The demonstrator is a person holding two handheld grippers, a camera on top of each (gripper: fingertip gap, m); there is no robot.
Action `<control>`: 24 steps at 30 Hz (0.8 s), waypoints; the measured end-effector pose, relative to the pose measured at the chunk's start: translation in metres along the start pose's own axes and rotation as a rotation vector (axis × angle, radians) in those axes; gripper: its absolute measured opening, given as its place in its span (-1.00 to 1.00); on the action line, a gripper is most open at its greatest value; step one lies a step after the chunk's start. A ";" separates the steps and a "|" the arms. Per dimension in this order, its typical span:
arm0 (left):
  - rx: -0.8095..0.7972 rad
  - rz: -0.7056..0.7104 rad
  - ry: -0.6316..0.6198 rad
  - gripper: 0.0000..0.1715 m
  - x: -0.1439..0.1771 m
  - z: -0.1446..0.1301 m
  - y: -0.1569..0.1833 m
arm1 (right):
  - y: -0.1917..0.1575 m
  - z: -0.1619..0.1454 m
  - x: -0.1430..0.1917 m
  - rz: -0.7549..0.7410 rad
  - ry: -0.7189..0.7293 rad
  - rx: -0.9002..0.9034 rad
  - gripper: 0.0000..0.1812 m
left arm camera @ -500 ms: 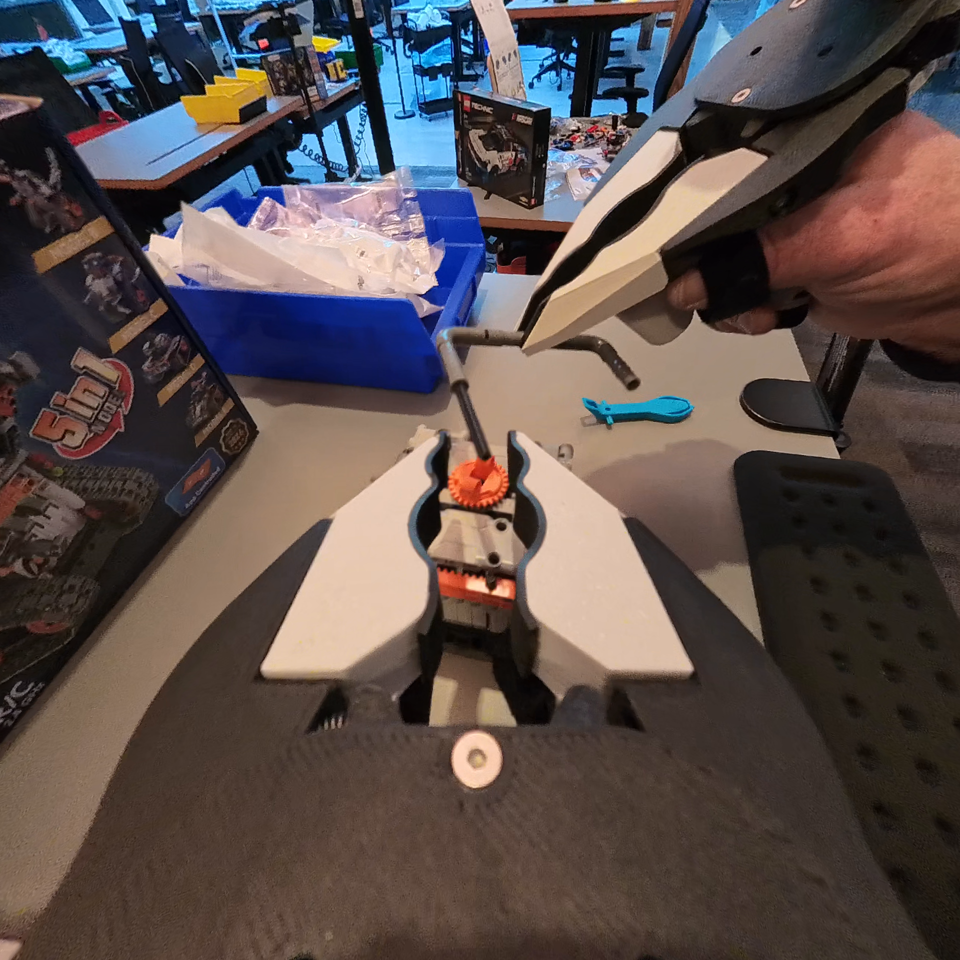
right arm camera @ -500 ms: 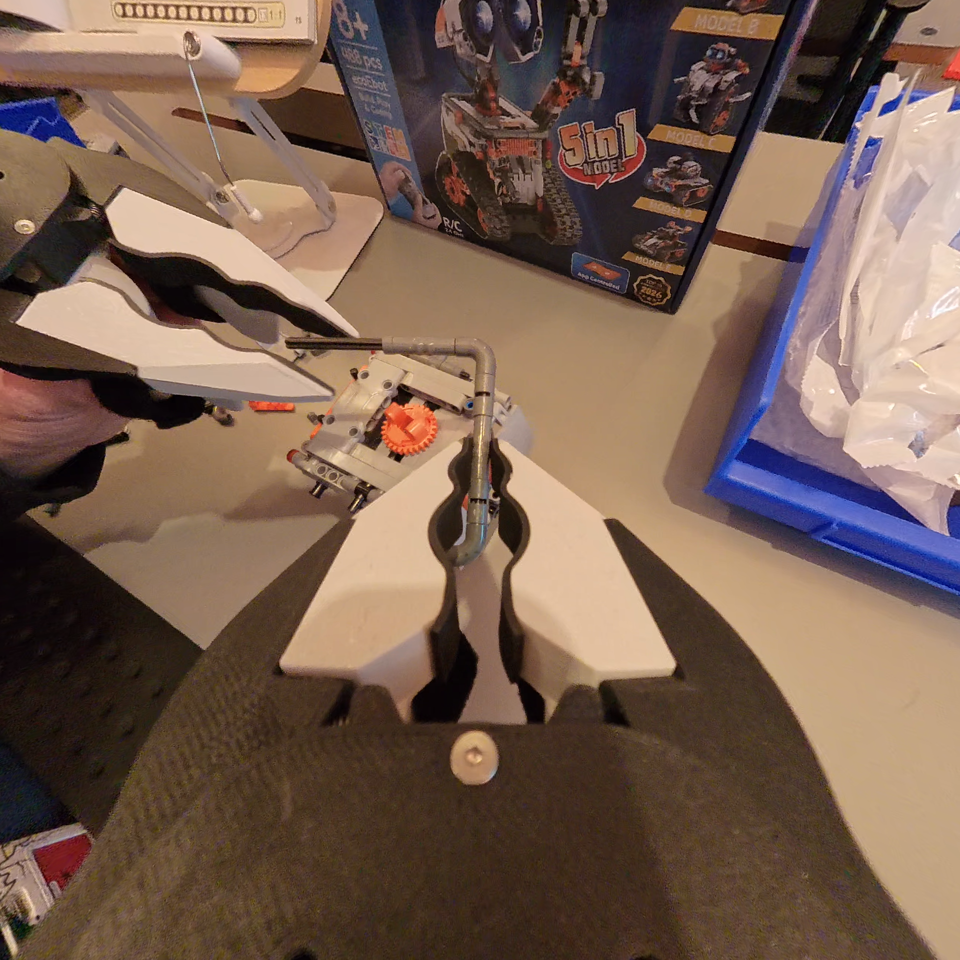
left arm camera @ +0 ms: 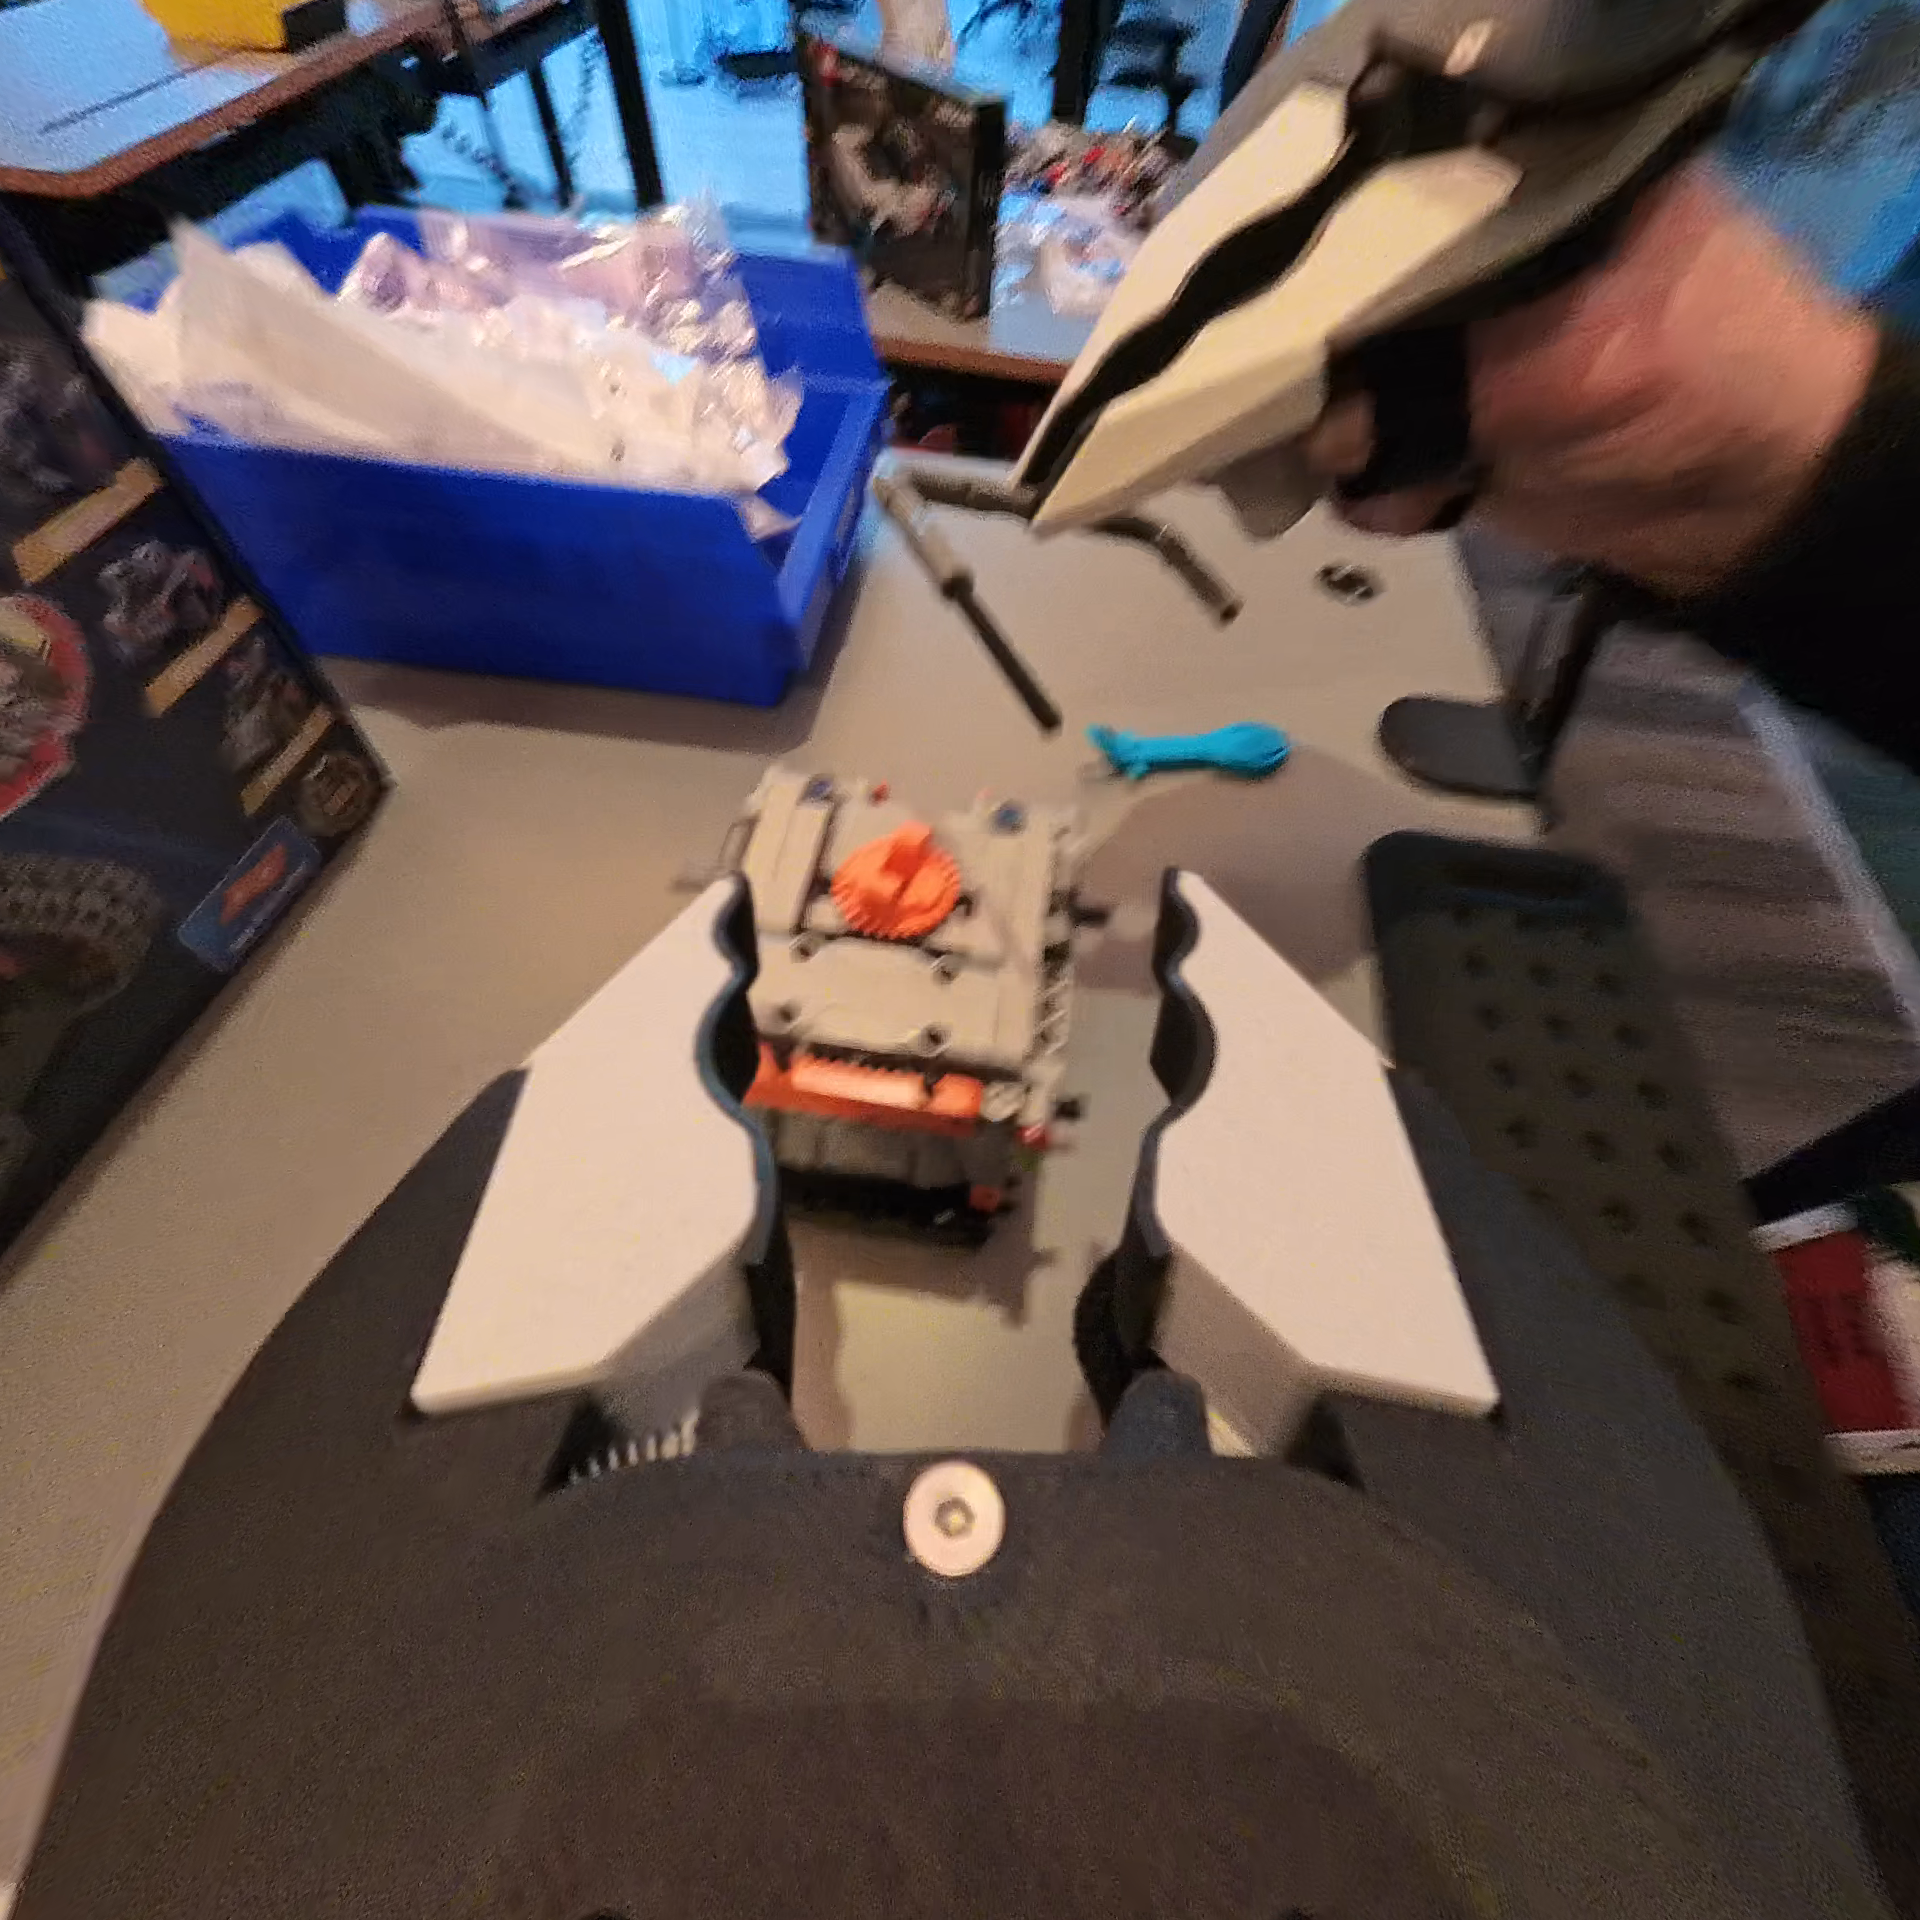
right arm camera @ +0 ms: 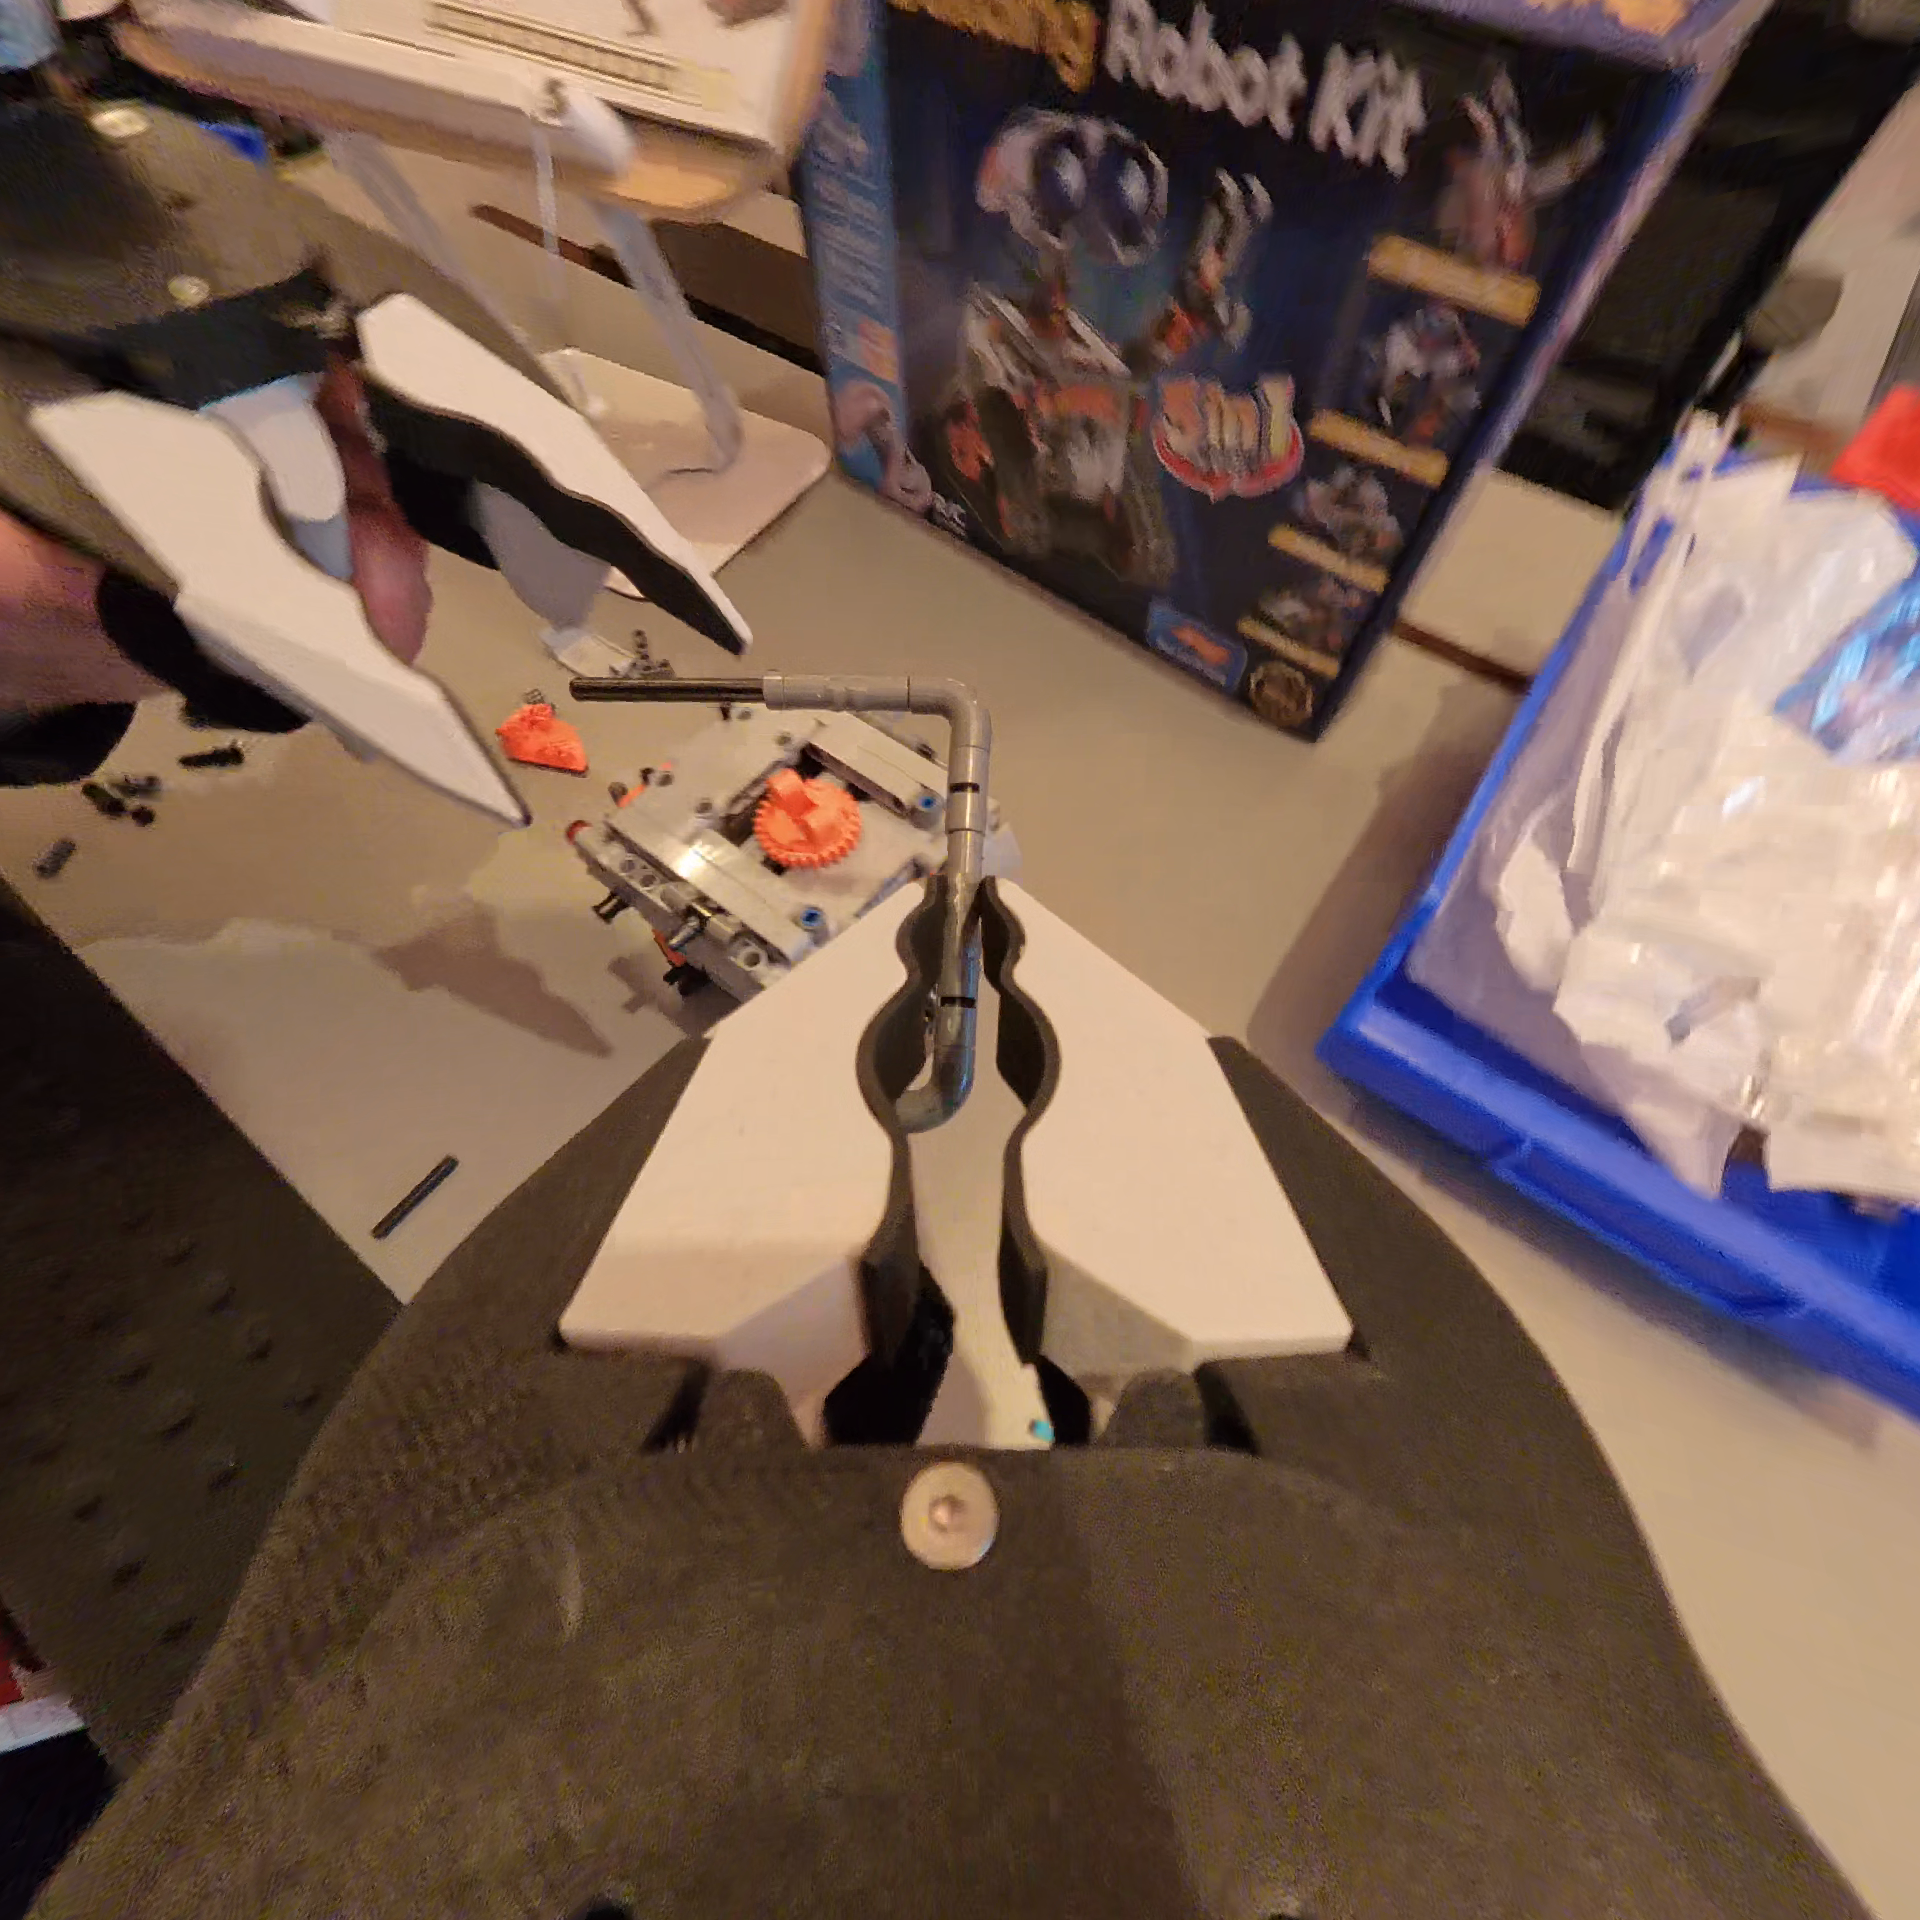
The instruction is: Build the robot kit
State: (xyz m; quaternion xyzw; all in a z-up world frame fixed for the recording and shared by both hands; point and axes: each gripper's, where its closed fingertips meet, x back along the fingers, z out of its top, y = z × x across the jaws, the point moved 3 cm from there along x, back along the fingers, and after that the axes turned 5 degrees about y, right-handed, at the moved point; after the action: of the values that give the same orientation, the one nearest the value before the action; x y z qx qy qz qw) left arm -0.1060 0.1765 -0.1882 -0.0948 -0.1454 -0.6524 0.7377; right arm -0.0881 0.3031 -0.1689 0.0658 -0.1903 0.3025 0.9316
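Motion blurred the whole left wrist view. The kit box [left arm camera: 156, 790] was cut off by its left edge; the blue bin [right arm camera: 1621, 1164] ran off the right wrist view's right edge.

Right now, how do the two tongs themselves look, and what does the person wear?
Both tongs, left and right, have pale grey wedge fingers with wavy black inner pads, on a black textured body with one silver screw. A dark sleeve shows.

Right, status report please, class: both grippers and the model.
Left gripper open around grey block model. Right gripper shut on bent grey axle, above model. Nothing between.
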 end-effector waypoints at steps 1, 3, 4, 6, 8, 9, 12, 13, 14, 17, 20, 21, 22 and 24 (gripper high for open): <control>0.058 -0.049 0.028 -0.23 -0.001 0.009 0.008 | -0.005 0.004 0.002 -0.001 0.021 0.052 -0.96; 0.193 -0.177 0.073 -0.34 -0.004 0.022 0.024 | -0.012 0.011 0.004 -0.023 0.073 0.141 -0.96; 0.249 -0.216 0.102 -0.44 -0.004 0.026 0.026 | -0.016 0.013 0.006 -0.027 0.100 0.177 -0.96; 0.383 -0.318 0.140 -0.67 -0.002 0.030 0.029 | -0.021 0.016 0.010 -0.043 0.135 0.234 -0.96; 0.491 -0.379 0.214 -0.90 0.002 0.035 0.029 | -0.026 0.019 0.013 -0.041 0.162 0.275 -0.96; 0.520 -0.408 0.237 -0.93 0.004 0.037 0.031 | -0.028 0.020 0.014 -0.044 0.173 0.289 -0.96; 0.491 -0.384 0.229 -0.99 0.005 0.033 0.037 | -0.033 0.019 0.018 -0.028 0.195 0.277 -0.94; 0.466 -0.363 0.217 -0.98 0.005 0.032 0.039 | -0.036 0.017 0.018 -0.004 0.199 0.243 -0.86; 0.431 -0.339 0.214 -0.97 0.006 0.031 0.042 | -0.037 0.016 0.018 0.013 0.201 0.198 -0.77; 0.282 -0.220 0.183 -0.97 0.010 0.031 0.045 | -0.035 0.009 0.022 0.009 0.170 0.065 -0.71; 0.036 -0.051 0.107 -0.97 0.013 0.029 0.046 | -0.039 0.003 0.029 0.090 0.167 -0.183 -0.68; -0.054 -0.004 0.080 -0.97 0.014 0.029 0.048 | -0.042 0.003 0.031 0.150 0.183 -0.300 -0.67; -0.149 0.041 0.047 -0.98 0.013 0.029 0.050 | -0.045 0.006 0.035 0.227 0.216 -0.418 -0.63; -0.354 0.129 -0.034 -0.98 0.011 0.027 0.054 | -0.045 0.012 0.042 0.347 0.294 -0.627 -0.59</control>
State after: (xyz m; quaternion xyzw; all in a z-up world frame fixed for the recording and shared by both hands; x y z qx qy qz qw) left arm -0.0537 0.1819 -0.1566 -0.2432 -0.0345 -0.6176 0.7471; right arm -0.0339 0.2861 -0.1414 -0.2993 -0.1462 0.3891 0.8589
